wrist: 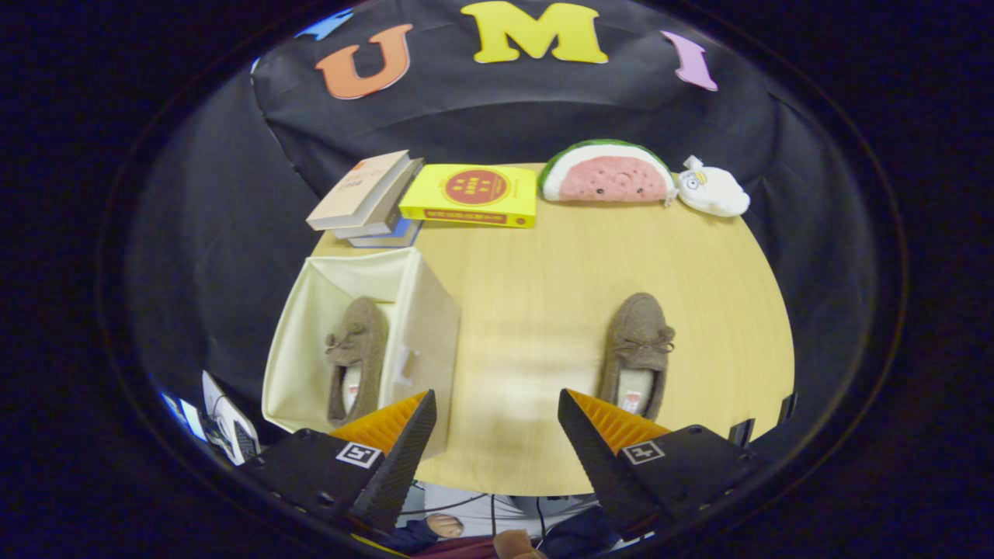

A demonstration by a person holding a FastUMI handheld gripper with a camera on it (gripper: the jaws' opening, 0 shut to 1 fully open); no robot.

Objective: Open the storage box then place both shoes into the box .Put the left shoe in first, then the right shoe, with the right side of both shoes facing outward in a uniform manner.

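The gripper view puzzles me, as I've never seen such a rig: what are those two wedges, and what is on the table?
A person holds a two-finger gripper; its camera looks forward along the fingers, which stand open, holding nothing. Ahead lies a round wooden table. An open cream fabric storage box holds one brown furry shoe; the other brown shoe lies on the table. Beyond are stacked books, a yellow book, a watermelon plush and a white plush.

Print on the yellow book (470, 195) is unreadable.
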